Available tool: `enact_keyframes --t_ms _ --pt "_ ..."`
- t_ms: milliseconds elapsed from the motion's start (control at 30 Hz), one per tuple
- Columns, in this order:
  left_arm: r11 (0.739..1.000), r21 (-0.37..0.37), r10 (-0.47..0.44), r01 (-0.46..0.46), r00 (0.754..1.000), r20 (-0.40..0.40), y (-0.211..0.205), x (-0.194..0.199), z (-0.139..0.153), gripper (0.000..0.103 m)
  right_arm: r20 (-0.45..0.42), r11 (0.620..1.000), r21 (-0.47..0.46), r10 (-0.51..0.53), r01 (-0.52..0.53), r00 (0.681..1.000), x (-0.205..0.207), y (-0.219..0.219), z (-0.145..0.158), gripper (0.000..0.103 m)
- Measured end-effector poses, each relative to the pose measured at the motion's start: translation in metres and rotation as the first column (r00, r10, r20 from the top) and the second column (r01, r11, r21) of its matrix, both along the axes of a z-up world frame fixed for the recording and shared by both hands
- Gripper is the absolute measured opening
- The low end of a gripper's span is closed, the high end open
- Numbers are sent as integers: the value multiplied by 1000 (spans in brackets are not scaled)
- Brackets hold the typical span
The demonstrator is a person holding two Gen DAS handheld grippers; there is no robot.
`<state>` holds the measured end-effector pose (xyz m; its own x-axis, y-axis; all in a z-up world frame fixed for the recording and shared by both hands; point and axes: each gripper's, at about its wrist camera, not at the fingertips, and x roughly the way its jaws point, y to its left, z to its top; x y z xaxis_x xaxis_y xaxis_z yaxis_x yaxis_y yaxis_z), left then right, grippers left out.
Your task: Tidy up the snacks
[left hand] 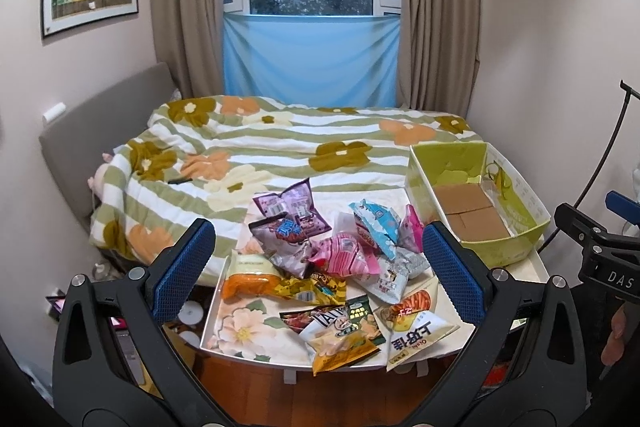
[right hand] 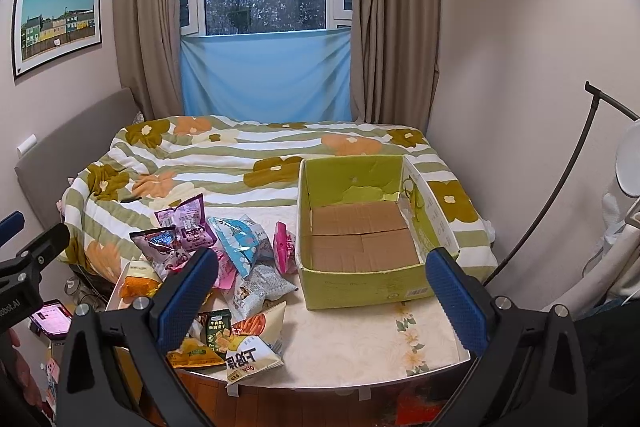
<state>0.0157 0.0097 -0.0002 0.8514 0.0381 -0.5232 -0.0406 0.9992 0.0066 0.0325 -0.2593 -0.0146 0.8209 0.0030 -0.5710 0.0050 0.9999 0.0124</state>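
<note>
A pile of several snack bags [left hand: 320, 267] lies on a small floral-topped table [left hand: 240, 331], also in the right wrist view [right hand: 224, 267]. An empty green cardboard box [left hand: 476, 199] stands on the table's right side, open at the top; it also shows in the right wrist view [right hand: 360, 231]. My left gripper [left hand: 318, 263] is open and empty, hovering above and in front of the snack pile. My right gripper [right hand: 320, 291] is open and empty, held before the box and the pile. The right gripper shows at the left view's right edge [left hand: 600, 247].
A bed with a striped flower blanket [right hand: 260, 155] stands right behind the table. Walls close in on both sides, with a window and curtains at the back. A black lamp stand [right hand: 560, 187] leans at right. Wooden floor [left hand: 260, 387] lies below the table's front edge.
</note>
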Motion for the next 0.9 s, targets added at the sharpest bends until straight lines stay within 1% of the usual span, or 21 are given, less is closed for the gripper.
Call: enact_keyframes --t_ms 200,900 --pt "1000 9 2 -2 1000 -5 -2 -1 -2 103 -1 1000 -2 4 -4 1000 0 1 -2 103" --pt "1000 2 5 -5 1000 -14 -3 -2 -3 103 -4 1000 3 6 -6 1000 3 4 -5 103"
